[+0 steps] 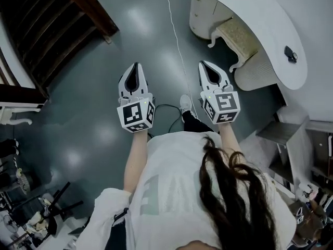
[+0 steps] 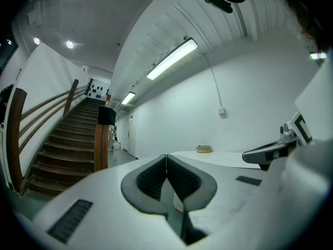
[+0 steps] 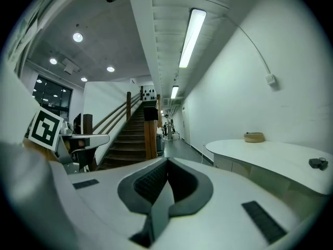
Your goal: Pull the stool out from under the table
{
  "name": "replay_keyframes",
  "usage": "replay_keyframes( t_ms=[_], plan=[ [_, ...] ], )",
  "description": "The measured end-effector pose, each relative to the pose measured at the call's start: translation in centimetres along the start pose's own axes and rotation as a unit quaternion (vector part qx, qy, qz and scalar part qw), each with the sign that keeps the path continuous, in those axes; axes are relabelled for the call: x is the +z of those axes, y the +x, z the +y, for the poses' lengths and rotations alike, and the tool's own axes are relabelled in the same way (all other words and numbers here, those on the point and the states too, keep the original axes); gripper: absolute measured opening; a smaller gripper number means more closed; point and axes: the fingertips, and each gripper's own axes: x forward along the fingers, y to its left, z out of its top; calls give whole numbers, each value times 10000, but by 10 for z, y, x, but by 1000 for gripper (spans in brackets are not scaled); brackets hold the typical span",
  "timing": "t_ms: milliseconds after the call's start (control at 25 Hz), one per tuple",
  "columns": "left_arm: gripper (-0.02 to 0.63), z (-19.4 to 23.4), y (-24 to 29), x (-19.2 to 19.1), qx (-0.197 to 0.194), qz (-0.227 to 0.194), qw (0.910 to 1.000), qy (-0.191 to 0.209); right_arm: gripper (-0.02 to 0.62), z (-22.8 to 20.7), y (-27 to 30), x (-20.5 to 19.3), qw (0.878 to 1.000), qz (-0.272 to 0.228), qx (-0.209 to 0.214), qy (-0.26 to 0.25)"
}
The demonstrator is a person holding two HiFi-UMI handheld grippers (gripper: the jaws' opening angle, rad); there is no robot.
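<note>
The stool (image 1: pixel 240 39), with a beige seat and curled white legs, stands partly under the curved white table (image 1: pixel 270 20) at the upper right of the head view. My left gripper (image 1: pixel 137 66) and right gripper (image 1: pixel 203 65) are held side by side over the dark floor, both short of the stool, the right one nearer to it. Both are shut with nothing between their jaws. In the left gripper view the left gripper (image 2: pixel 166 157) points level past the table top (image 2: pixel 223 158). In the right gripper view the right gripper (image 3: pixel 167 161) has the table (image 3: pixel 270 158) on its right. The stool is in neither gripper view.
A white cabinet (image 1: pixel 200 12) stands under the table's far end. A small black object (image 1: pixel 290 53) and a basket (image 3: pixel 254 137) lie on the table. A thin cable (image 1: pixel 177 40) runs across the floor. A wooden staircase (image 1: pixel 62 30) rises at left; metal shelving (image 1: pixel 291 139) stands at right.
</note>
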Motion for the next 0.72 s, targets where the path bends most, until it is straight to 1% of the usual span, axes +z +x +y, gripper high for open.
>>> replay_keyframes(
  t_ms=[160, 320, 400, 520, 720],
  plan=[
    [28, 3, 63, 5, 18, -8, 10000, -73, 29, -34, 50, 10, 9999, 99, 46, -105],
    [28, -11, 129, 10, -135, -42, 9999, -34, 29, -80, 92, 16, 9998, 168, -1, -88],
    [28, -18, 156, 13, -177, -94, 9998, -88, 29, -99, 109, 18, 9998, 177, -8, -135],
    [28, -28, 187, 15, -222, -111, 9996, -135, 29, -122, 127, 22, 9997, 179, -104, -143],
    [28, -34, 229, 15, -336, -135, 9993, -138, 29, -144, 150, 28, 9995, 137, -224, -159]
  ],
)
